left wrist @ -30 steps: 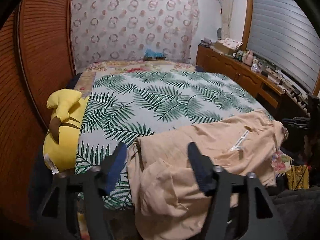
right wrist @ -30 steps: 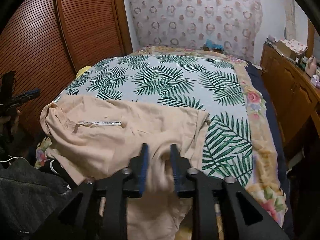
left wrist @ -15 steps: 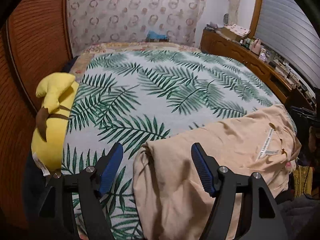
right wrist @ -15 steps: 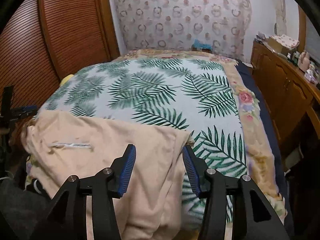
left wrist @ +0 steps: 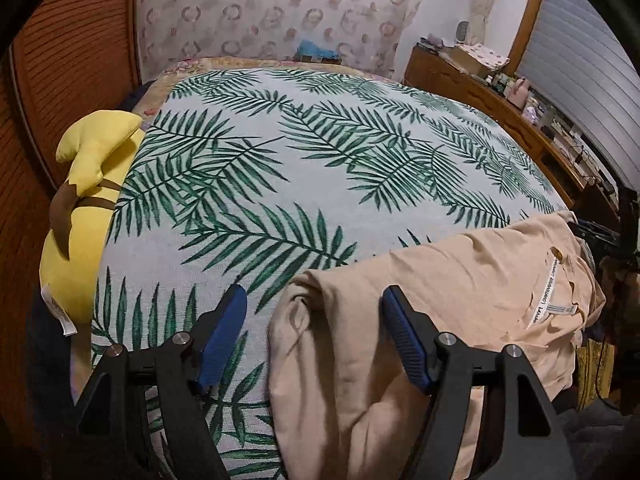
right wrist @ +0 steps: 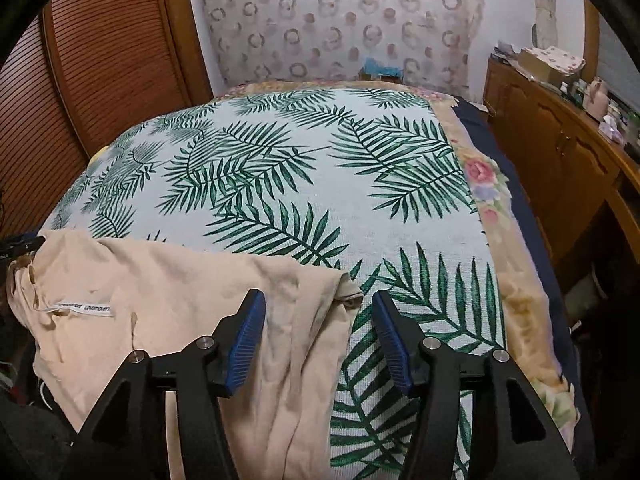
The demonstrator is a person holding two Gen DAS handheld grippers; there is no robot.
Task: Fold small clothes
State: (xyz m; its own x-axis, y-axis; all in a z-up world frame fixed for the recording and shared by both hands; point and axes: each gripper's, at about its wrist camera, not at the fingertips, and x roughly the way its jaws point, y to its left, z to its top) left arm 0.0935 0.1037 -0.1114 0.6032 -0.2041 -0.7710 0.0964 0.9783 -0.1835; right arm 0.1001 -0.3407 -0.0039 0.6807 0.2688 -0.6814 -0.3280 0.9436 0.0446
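While the peach garment (left wrist: 460,292) lies spread over the near bed (left wrist: 280,168) edge, left hand-held gripper (left wrist: 314,336) and right hand-held gripper (right wrist: 318,338) both gape wide, empty, each straddling a corner. Laying-out looks done; next, pinch those corners, probably sleeves, and fold forward.

bed (left wrist: 280,168) – palm-leaf cover | louvred wooden doors (right wrist: 100,60) | patterned curtain (right wrist: 340,20) | wooden dresser (right wrist: 560,152)
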